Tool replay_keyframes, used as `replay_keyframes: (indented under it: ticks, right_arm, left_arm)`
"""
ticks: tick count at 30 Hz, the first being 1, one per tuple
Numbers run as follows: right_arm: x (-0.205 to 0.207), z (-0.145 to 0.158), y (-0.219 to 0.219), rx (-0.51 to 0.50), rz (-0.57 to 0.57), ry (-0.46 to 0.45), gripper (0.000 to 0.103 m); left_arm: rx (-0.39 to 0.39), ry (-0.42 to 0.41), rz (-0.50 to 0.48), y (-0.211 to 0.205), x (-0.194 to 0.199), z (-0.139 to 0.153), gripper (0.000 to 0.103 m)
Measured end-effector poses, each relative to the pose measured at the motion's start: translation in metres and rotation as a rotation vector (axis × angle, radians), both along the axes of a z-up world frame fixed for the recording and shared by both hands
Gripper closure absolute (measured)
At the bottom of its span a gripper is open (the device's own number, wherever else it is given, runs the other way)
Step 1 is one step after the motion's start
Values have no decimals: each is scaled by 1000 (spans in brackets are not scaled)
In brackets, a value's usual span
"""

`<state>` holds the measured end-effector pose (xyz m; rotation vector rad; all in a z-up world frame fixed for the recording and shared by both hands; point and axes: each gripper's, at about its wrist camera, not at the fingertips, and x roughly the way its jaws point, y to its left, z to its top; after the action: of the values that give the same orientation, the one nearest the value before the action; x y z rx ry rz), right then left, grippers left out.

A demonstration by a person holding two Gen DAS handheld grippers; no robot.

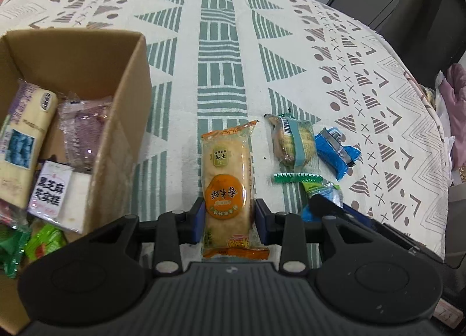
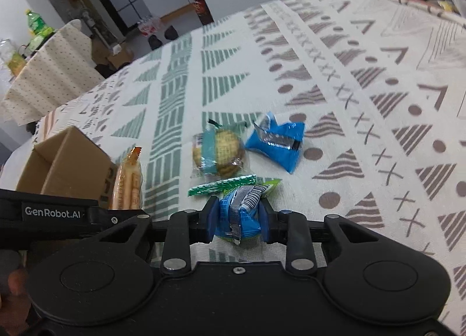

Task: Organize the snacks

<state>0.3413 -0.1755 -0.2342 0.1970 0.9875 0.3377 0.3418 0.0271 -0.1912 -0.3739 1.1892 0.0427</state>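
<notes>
My left gripper [image 1: 227, 219] is shut on an orange rice-cracker packet [image 1: 227, 181], which sticks out forward over the patterned tablecloth, just right of the cardboard box [image 1: 122, 120]. In the right wrist view the same orange packet [image 2: 128, 181] shows beside the box [image 2: 67, 158]. My right gripper [image 2: 238, 219] is shut on a blue snack packet [image 2: 240, 213]. Ahead of it lie a clear-wrapped biscuit packet [image 2: 218, 152], a second blue packet [image 2: 276, 143] and a green packet [image 2: 224, 186]. The biscuit packet [image 1: 294, 143] and blue packet [image 1: 335, 152] also show in the left wrist view.
The box holds several wrapped snacks, among them a cream bar [image 1: 26, 137] and a purple packet [image 1: 83, 135]. Green packets [image 1: 43, 241] lie at its near left. A dark chair [image 1: 419, 15] stands past the table's far right edge. A second clothed table [image 2: 43, 68] is far left.
</notes>
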Motion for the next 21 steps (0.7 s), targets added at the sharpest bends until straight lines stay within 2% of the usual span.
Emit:
replay_keyframes:
  ticks: [8,21]
  right_arm:
    - [-18,18,-18,34,-44,-36,80]
    - [-55,40,-16,57,-64,-111,81]
  left_arm:
    - [10,-24,-13,2,-19,18,69]
    - [23,-83,-60,12,-49,51,69]
